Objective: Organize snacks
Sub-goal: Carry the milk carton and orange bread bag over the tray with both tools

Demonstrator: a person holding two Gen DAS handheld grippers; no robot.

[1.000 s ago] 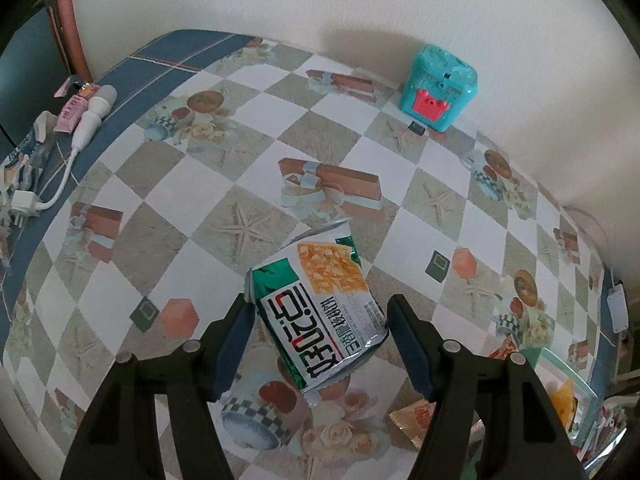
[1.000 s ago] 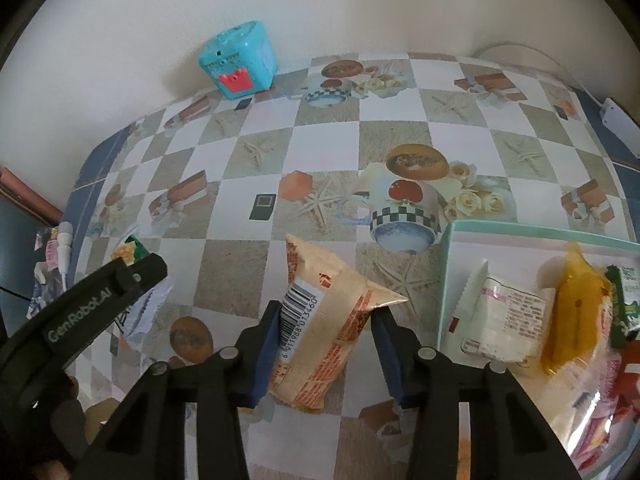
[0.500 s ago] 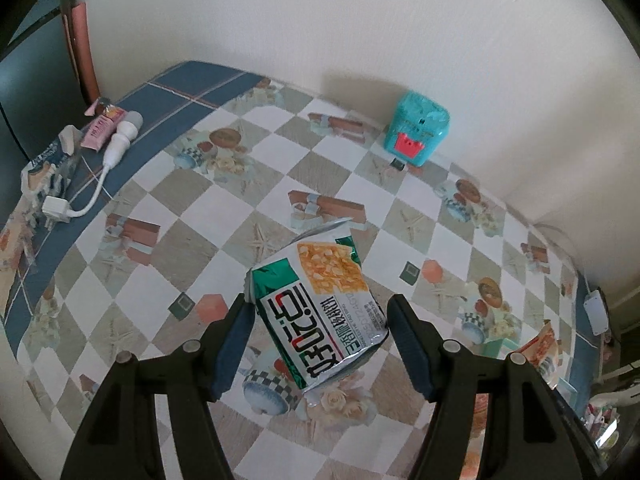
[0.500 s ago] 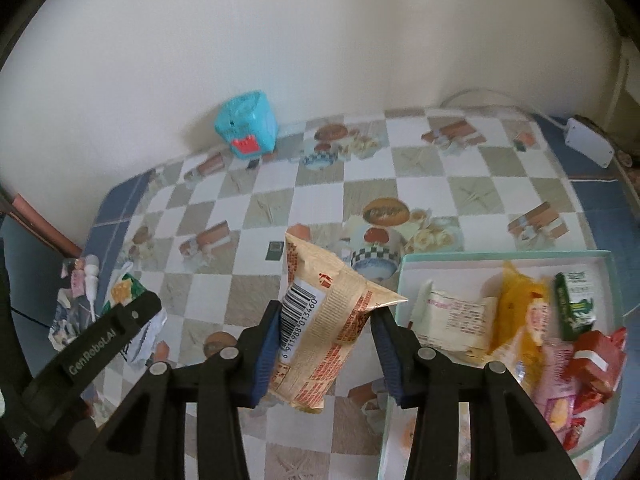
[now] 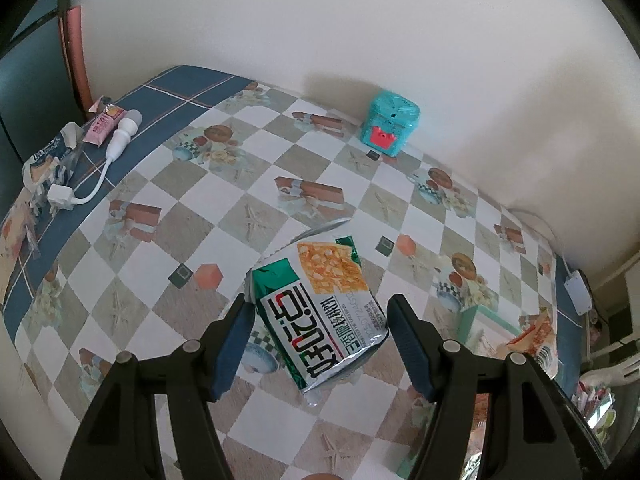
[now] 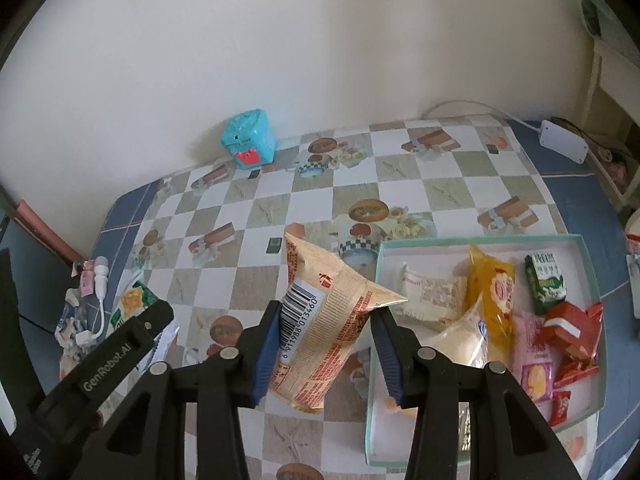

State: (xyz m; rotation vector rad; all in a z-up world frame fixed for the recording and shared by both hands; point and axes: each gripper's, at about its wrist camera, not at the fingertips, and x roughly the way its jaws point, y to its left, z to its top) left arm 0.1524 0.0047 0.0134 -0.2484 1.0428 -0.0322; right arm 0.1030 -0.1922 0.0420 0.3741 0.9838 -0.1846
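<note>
Compared with 1 second earlier, both packets have been lifted higher above the table (image 5: 120, 184). The left gripper (image 5: 320, 328) is part-open, clamped on a green packet (image 5: 320, 312). The right gripper (image 6: 324, 340) is narrower, clamped on an orange packet (image 6: 324, 320) left of the tray (image 6: 588, 276).

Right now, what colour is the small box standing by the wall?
Teal box, with a red-pink patch on its front; the left wrist view shows it best.
</note>
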